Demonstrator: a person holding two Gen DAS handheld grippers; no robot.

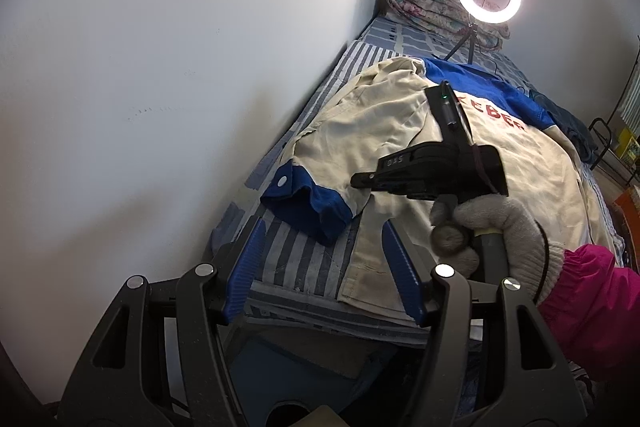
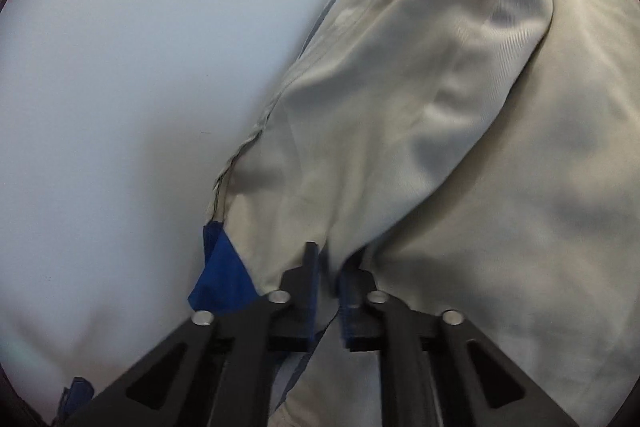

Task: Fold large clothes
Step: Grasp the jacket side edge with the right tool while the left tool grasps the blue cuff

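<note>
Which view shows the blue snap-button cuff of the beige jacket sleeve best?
The left wrist view: the blue snap-button cuff lies whole on the striped bed sheet, its silver snap visible. The right wrist view shows only a blurred blue corner of it beside the right gripper, which is pinching the beige sleeve.

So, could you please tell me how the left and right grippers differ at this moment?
The left gripper is open over the striped sheet with nothing between its pads; the right gripper is shut on the beige jacket sleeve near the blue cuff. Both have blue pads and point down at the bed.
</note>
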